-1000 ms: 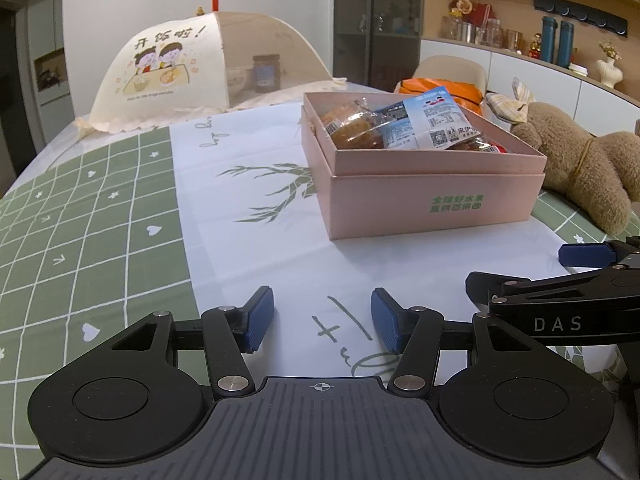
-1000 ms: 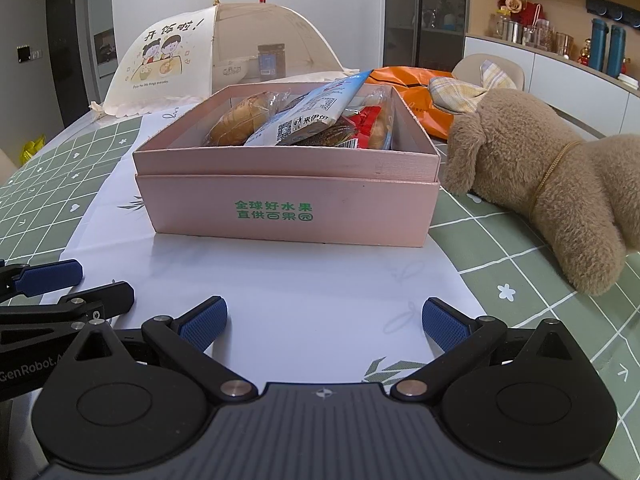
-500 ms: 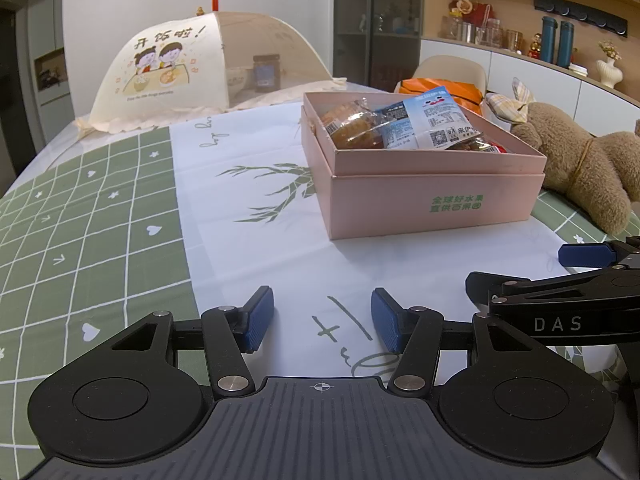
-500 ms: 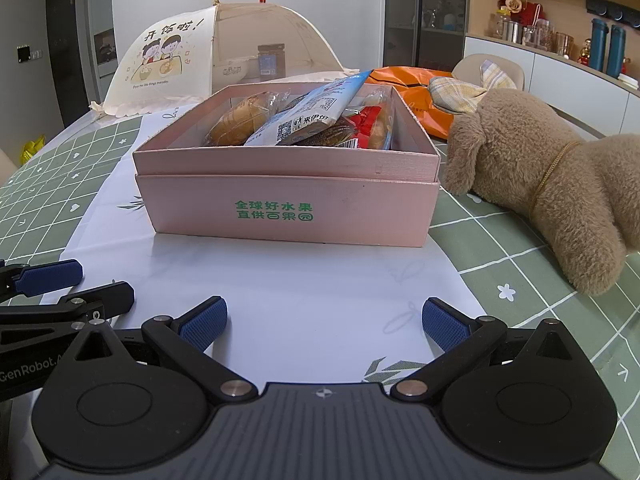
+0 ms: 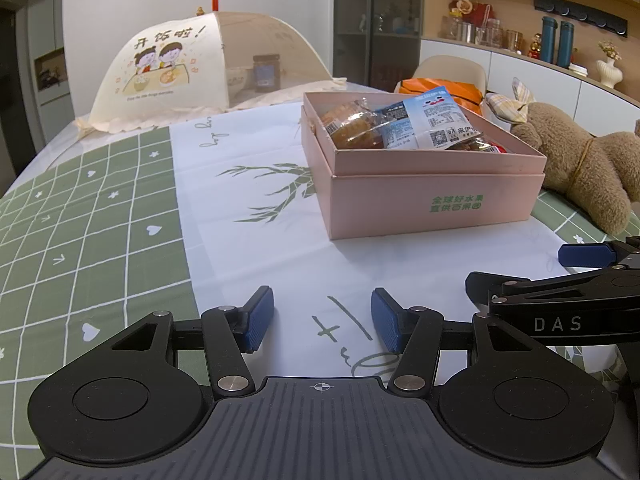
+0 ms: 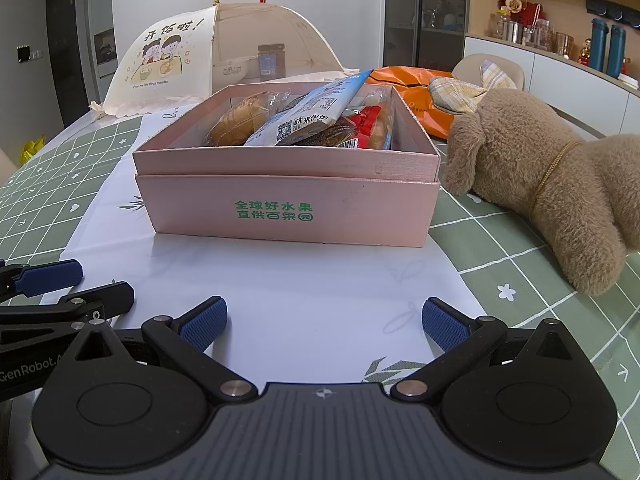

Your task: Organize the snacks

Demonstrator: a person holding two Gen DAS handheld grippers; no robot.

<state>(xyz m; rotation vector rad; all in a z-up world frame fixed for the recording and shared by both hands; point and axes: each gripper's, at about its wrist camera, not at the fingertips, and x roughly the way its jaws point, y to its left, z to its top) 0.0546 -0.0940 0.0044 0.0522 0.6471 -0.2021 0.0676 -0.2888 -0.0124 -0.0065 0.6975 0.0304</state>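
Box ahead of right gripper, apart.

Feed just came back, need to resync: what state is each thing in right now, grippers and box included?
left gripper: open, empty, low over the table
right gripper: open, empty
pink box: lid off, upright
snack packets: piled inside the box, sealed
stuffed toy: lying beside the box
mesh food cover: set down over a jar
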